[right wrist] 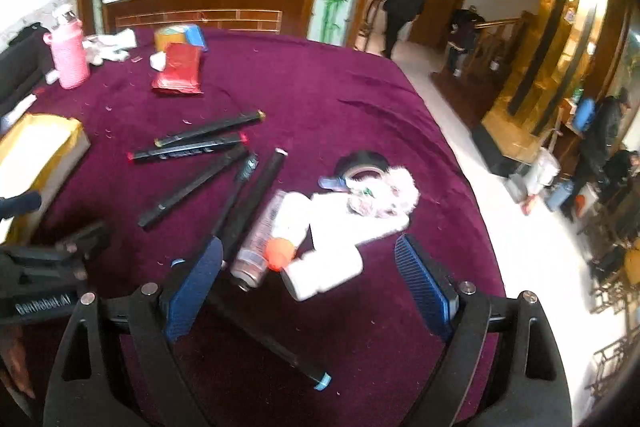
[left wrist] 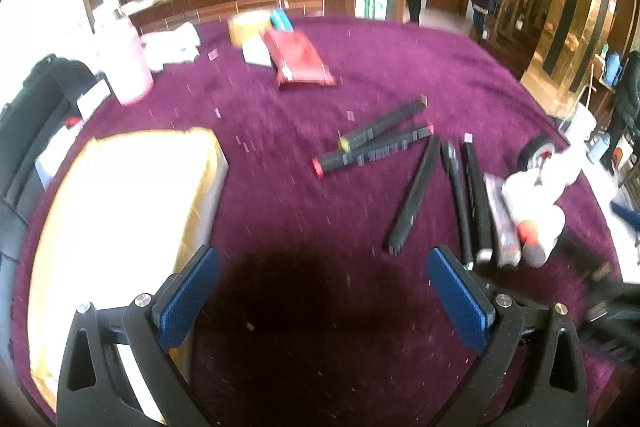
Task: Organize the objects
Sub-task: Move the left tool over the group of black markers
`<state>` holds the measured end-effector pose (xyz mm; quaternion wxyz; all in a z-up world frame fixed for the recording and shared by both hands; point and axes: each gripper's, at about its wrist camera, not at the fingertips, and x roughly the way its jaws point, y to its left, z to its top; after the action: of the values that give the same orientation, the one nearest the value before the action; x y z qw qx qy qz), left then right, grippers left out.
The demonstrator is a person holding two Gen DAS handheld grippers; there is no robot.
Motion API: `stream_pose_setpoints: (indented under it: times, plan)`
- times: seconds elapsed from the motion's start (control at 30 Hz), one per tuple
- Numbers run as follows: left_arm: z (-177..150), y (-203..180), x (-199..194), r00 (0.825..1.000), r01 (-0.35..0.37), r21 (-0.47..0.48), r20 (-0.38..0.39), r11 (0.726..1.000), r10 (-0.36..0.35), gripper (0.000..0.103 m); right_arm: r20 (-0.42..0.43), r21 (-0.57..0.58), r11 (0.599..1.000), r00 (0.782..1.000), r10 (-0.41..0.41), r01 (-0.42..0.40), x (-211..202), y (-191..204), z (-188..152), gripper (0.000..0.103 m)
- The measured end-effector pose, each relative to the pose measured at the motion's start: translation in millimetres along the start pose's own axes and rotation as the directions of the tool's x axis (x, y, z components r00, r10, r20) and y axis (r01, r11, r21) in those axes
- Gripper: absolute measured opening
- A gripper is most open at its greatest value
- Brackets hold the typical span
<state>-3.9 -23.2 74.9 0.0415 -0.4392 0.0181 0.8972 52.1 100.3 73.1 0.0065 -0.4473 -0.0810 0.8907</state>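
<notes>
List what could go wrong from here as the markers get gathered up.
1. The black markers lie crossed and touching, so closing on one may drag or roll its neighbours.
2. The right gripper hangs open over a crowded pile: a silvery can and a white bottle with an orange cap sit between its fingers, so it could catch the wrong item.
3. The roll of tape lies near the table edge; a nudge might send it off.

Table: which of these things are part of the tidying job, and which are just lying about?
Likely job items:
black markers
cardboard box
spray can
white bottle

Probably just lying about:
pink bottle
red packet
tape roll

Both grippers, left gripper and right gripper, are open and empty.
</notes>
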Motion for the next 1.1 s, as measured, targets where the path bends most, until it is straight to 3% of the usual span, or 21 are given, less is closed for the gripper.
stream_pose_setpoints:
  times: [0.07,0.17,0.23,0.33,0.37,0.4,0.47,0.53,0.63,0.8,1.1]
  plan:
    - [9,4,-9,1.0,-0.001,0.006,0.024,1.0,0.001,0.101,-0.084,0.023,0.999,0.995,0.05,-0.049,13,-2,4,0.088]
    - [21,10,-24,0.996,-0.041,0.021,0.084,0.999,0.039,0.101,-0.056,0.066,0.997,0.997,0.046,-0.042,8,-11,2,0.088]
    - [27,14,-37,0.988,-0.062,0.017,0.144,0.998,0.058,0.101,0.041,0.068,0.997,0.998,-0.041,0.038,-13,-14,10,0.088]
    - [33,21,-54,0.974,-0.072,-0.018,0.214,0.997,0.074,0.101,0.229,0.077,0.992,0.966,-0.119,0.104,-51,-12,16,0.088]
    - [36,24,-56,0.973,-0.062,-0.021,0.221,0.998,0.065,0.101,0.256,0.075,0.993,0.961,-0.108,0.092,-54,-10,16,0.089]
    - [39,25,-57,0.974,-0.054,-0.02,0.221,0.998,0.057,0.101,0.251,0.064,0.996,0.965,-0.071,0.057,-53,-9,18,0.089]
    - [43,25,-54,0.977,-0.061,-0.019,0.203,0.998,0.063,0.101,0.098,0.063,0.998,0.995,0.006,-0.012,-29,-6,23,0.089]
    - [43,23,-42,0.984,-0.089,0.01,0.156,0.996,0.087,0.102,-0.016,0.087,0.993,0.996,0.086,-0.085,-9,-5,19,0.088]
    - [36,20,-31,0.987,-0.123,0.044,0.113,0.991,0.118,0.101,-0.043,0.099,0.993,0.997,0.064,-0.06,0,-8,12,0.088]
    - [28,16,-20,0.999,0.014,0.034,0.033,0.999,-0.015,0.101,-0.109,0.21,0.976,0.991,0.081,-0.057,10,-37,2,0.088]
    - [32,-21,20,0.996,0.077,0.143,-0.043,0.987,-0.072,0.1,-0.146,0.278,0.958,0.982,0.121,-0.077,23,-57,-15,0.088]
